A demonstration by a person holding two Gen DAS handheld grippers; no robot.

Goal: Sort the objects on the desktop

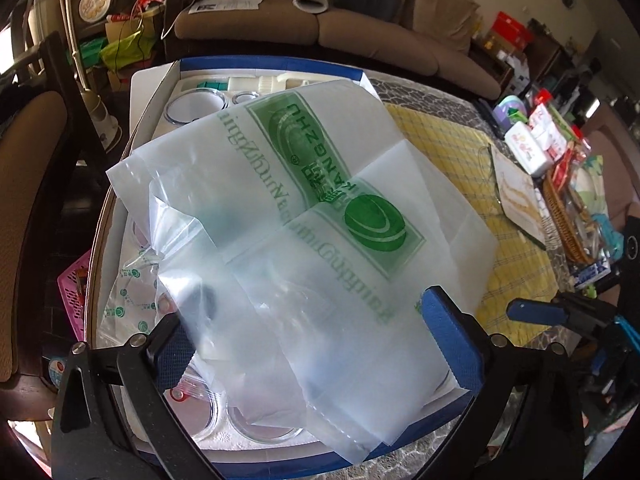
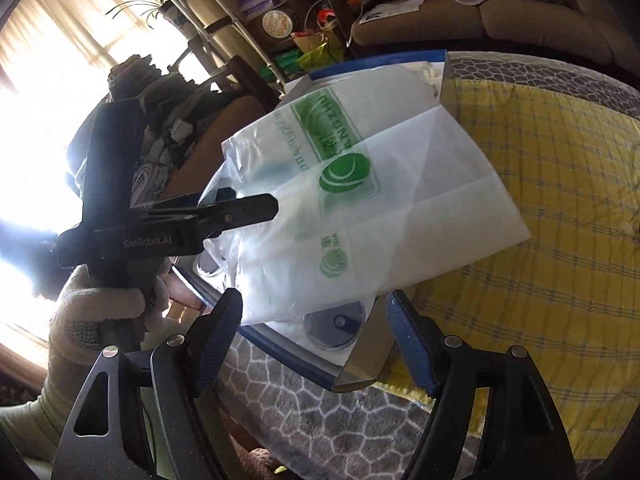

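A translucent white plastic bag (image 1: 304, 216) with green print lies over an open blue-and-white box (image 1: 272, 65) holding clear cups (image 1: 192, 109) and a white pump. My left gripper (image 1: 308, 336) is open; its blue pads straddle the bag's near end, which lies between them. In the right wrist view the same bag (image 2: 384, 200) covers the box (image 2: 288, 344), and the left gripper (image 2: 248, 208) reaches over its left side. My right gripper (image 2: 314, 340) is open and empty, just short of the box's near corner. It also shows in the left wrist view (image 1: 532, 312) at the right.
The box rests on a round table with a yellow checked cloth (image 1: 448, 144) (image 2: 560, 240) over a grey patterned cover (image 2: 304, 408). A wicker basket (image 1: 564, 224) and packets crowd the right edge. A brown sofa (image 1: 360, 20) stands behind, a chair (image 1: 28, 184) at the left.
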